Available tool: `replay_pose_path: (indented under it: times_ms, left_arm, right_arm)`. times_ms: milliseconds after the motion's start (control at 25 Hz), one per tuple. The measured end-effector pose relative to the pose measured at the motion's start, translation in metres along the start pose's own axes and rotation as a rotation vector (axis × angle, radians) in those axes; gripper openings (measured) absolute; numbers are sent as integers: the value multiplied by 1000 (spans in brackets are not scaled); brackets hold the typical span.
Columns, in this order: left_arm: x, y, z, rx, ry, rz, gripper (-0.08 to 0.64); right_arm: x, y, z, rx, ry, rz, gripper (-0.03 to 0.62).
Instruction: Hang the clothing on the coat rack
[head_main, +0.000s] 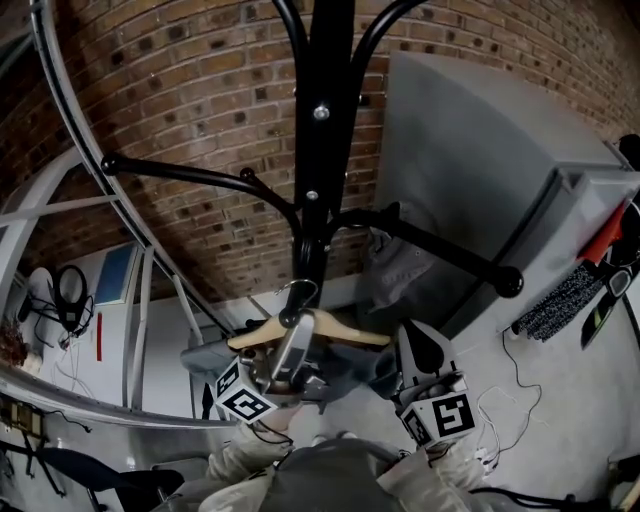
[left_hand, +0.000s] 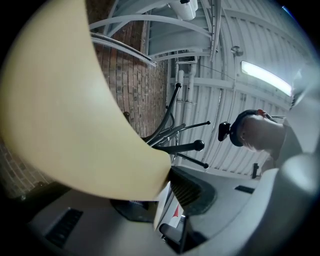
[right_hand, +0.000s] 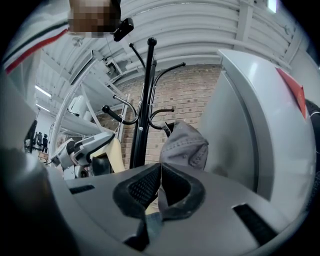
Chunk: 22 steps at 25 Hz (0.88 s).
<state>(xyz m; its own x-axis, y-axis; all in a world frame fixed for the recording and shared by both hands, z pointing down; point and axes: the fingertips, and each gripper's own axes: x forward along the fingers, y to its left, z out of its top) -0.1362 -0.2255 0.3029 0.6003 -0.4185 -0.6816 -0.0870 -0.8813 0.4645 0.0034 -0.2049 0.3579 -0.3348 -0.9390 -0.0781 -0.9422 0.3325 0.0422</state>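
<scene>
The main risk is that the hanger (head_main: 345, 333) is tipped or twisted as it is raised, so that its metal hook (head_main: 297, 293) misses the arm (head_main: 440, 250) of the coat rack (head_main: 325, 120) and knocks against the pole instead. This would be caused by the grip sitting off to one side of the hook. A second risk is that the clothing (right_hand: 184, 146) is pulled off the hanger's shoulder if the two grippers are moved apart, since the cloth is drawn up on one side only. The bunched cloth could also be snagged on the ball end of the lower arm, just beside which it is seen.

The left gripper (head_main: 288, 345) is held low in front of the pole and pointed upward, with its marker cube toward the person. Its jaws are set fairly wide and are closed on the wooden hanger near the hook. The right gripper (right_hand: 159, 192) is held just to the right, also pointed upward. Its jaws are pressed almost together, with a thin fold of the grey clothing pinched between the pads. The clothing is draped on the hanger below the rack's arms and is not yet hung; the hook is seen close to the pole, but contact cannot be told.
</scene>
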Motion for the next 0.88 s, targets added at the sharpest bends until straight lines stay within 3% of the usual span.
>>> replay_pose_path:
  times_ms: [400,880]
  left_arm:
    - [2,20,-2,-12,-11,22,104]
    - [6,27,-5,-2,7,-30,104]
  right_arm:
    - [9,-3,-3,12,1,10,25]
    - [18,-6,-10,20,13,33,25]
